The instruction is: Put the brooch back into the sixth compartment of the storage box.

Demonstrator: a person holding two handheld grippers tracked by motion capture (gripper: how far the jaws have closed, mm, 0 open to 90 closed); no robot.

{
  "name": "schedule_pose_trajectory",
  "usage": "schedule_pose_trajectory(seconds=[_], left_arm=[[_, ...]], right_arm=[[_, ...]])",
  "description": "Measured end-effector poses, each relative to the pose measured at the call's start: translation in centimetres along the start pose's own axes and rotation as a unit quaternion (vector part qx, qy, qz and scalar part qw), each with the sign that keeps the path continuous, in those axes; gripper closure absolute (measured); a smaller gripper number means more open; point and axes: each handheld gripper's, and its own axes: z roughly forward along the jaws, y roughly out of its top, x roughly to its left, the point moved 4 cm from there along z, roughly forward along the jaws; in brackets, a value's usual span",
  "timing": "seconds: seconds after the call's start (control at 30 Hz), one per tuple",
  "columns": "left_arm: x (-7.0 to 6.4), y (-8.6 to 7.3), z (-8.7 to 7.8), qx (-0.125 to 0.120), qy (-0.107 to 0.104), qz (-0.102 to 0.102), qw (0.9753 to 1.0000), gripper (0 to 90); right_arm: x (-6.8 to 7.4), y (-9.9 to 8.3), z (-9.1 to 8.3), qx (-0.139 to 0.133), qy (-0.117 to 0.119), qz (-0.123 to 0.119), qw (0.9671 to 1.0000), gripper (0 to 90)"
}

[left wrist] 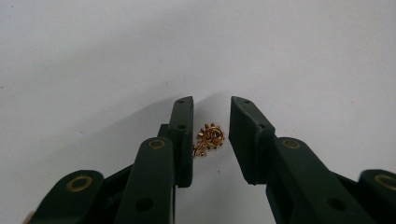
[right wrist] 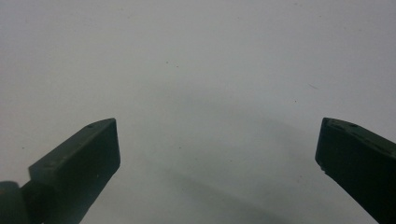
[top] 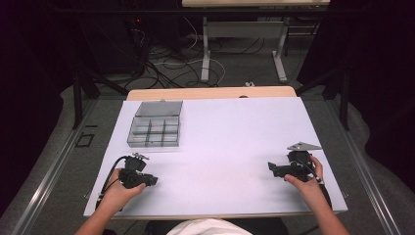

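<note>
Left gripper (left wrist: 211,105) brackets a tiny gold ornament (left wrist: 209,139), jaws apart, poised to pinch it.
Right gripper (right wrist: 217,126) rests wide open on the white table (top: 235,127), leaving room.

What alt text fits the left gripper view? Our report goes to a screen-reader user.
A small gold gear-shaped ornament lies on the white table between the open black jaws of the left hand-held gripper, closer to the left jaw; neither clearly touches it.

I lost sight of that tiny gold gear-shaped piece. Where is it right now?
In the left gripper view, the gold gear-shaped piece lies on the white table between the left gripper's open jaws, closer to the left-hand jaw.
</note>
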Motion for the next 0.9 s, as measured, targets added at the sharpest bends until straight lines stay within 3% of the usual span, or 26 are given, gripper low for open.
schedule_pose_trajectory(seconds=[0.53,0.9], left_arm=[[-0.30,-0.14,0.35,0.007,0.014,0.012,0.9998,73.8],[-0.98,-0.28,0.56,0.001,0.049,0.032,0.9983,75.4]], right_arm=[[-0.02,-0.02,0.09,0.001,0.000,-0.003,1.0000,0.0],[0.00,-0.03,0.11,0.003,0.000,-0.003,1.0000,0.0]])
